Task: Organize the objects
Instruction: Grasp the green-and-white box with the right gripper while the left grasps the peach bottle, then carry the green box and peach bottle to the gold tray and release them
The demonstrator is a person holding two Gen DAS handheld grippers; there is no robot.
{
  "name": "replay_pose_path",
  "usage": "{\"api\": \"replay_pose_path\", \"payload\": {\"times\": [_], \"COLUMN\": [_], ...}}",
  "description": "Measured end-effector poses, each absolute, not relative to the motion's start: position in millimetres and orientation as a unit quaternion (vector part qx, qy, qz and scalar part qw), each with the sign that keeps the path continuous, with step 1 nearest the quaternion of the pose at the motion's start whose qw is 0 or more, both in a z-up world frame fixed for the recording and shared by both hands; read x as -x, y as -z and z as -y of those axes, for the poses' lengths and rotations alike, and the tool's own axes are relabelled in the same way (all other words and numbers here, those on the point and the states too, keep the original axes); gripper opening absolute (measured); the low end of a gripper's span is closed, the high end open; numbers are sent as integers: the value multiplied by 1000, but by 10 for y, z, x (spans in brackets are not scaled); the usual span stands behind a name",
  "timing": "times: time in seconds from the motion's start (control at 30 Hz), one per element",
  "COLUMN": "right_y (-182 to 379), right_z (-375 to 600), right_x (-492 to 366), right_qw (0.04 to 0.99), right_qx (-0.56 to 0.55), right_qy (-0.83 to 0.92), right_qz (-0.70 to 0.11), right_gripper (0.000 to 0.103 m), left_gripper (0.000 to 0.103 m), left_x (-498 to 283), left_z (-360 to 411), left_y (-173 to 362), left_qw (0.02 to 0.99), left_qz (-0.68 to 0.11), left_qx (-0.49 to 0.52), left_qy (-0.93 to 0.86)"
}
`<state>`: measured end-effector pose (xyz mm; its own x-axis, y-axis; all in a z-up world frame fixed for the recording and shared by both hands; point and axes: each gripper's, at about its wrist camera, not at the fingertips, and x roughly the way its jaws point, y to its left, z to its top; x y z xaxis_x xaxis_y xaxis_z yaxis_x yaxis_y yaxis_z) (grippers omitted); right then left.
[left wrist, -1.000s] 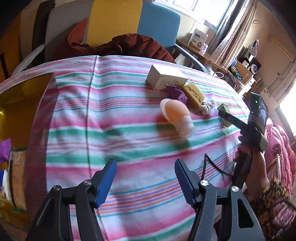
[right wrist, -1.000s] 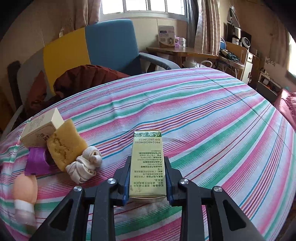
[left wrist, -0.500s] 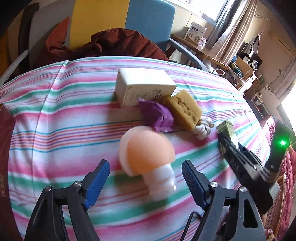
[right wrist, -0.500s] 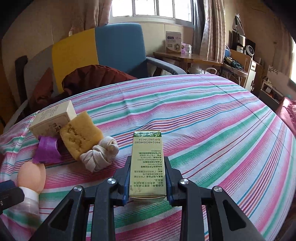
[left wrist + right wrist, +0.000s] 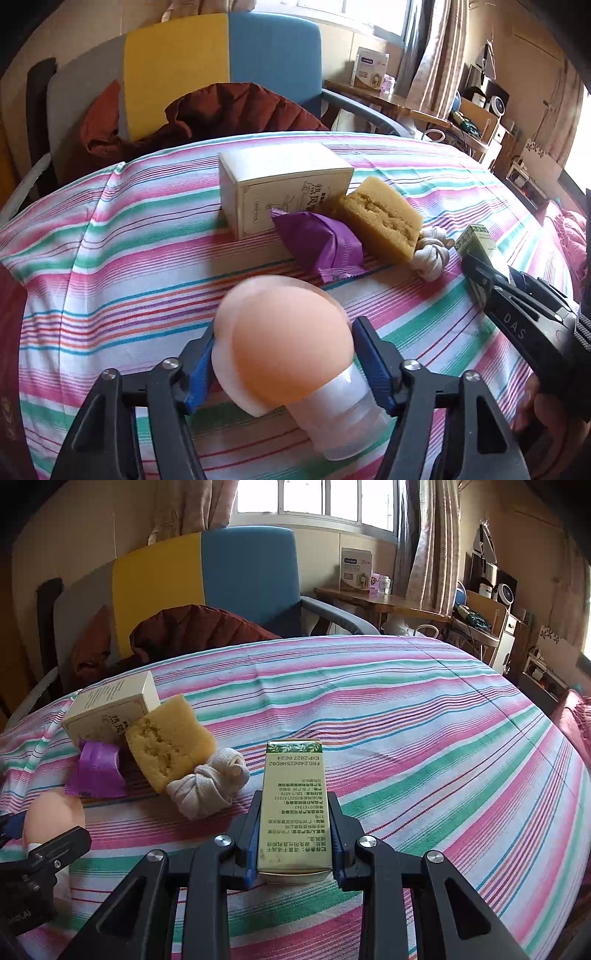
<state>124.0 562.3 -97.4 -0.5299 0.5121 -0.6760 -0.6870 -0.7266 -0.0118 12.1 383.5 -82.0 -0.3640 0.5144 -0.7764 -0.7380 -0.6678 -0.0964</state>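
A peach mushroom-shaped bottle (image 5: 288,347) with a clear ribbed base lies on the striped tablecloth (image 5: 129,258). My left gripper (image 5: 286,328) straddles its cap, jaws closing, and the blue pads (image 5: 373,365) meet its sides. My right gripper (image 5: 295,794) is shut on an upright green box (image 5: 293,775) resting on the cloth. The left wrist view shows that box (image 5: 476,236) at the right. Just behind the bottle sit a cream carton (image 5: 284,184), a purple packet (image 5: 321,243), a yellow sponge (image 5: 380,221) and a knotted white cloth (image 5: 432,254).
Beyond the table's far edge stands a blue and yellow chair (image 5: 221,62) with a maroon jacket (image 5: 229,110) heaped on it. A wooden side table (image 5: 369,598) with a box is at the back right. A hand (image 5: 543,406) holds the right tool.
My left gripper moved forward over the peach bottle and narrowed from wide open until its pads reached the cap. The right gripper kept still with the green box.
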Motion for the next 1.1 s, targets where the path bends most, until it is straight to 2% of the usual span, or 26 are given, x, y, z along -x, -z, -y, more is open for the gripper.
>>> {"api": "replay_pose_path", "payload": {"times": [0.27, 0.57, 0.8, 1.1], "right_y": [912, 709, 713, 776], "right_z": [-5541, -5127, -4784, -4527], "right_x": [-1277, -1242, -1177, -1158], "right_qw": [349, 312, 268, 242], "right_qx": [324, 275, 281, 295], "right_qy": [-873, -909, -921, -923], "right_qz": [-110, -30, 20, 57], "right_gripper": [30, 30, 30, 30], "left_gripper": [58, 57, 52, 51], "left_x": [-148, -190, -243, -249], "left_z": [-3461, -3106, -2765, -2325], "left_y": [811, 807, 765, 553], "left_qw": [379, 378, 375, 378], "left_qz": [-92, -72, -35, 17], "left_qx": [402, 396, 412, 404], "left_qy": [-829, -834, -830, -832]}}
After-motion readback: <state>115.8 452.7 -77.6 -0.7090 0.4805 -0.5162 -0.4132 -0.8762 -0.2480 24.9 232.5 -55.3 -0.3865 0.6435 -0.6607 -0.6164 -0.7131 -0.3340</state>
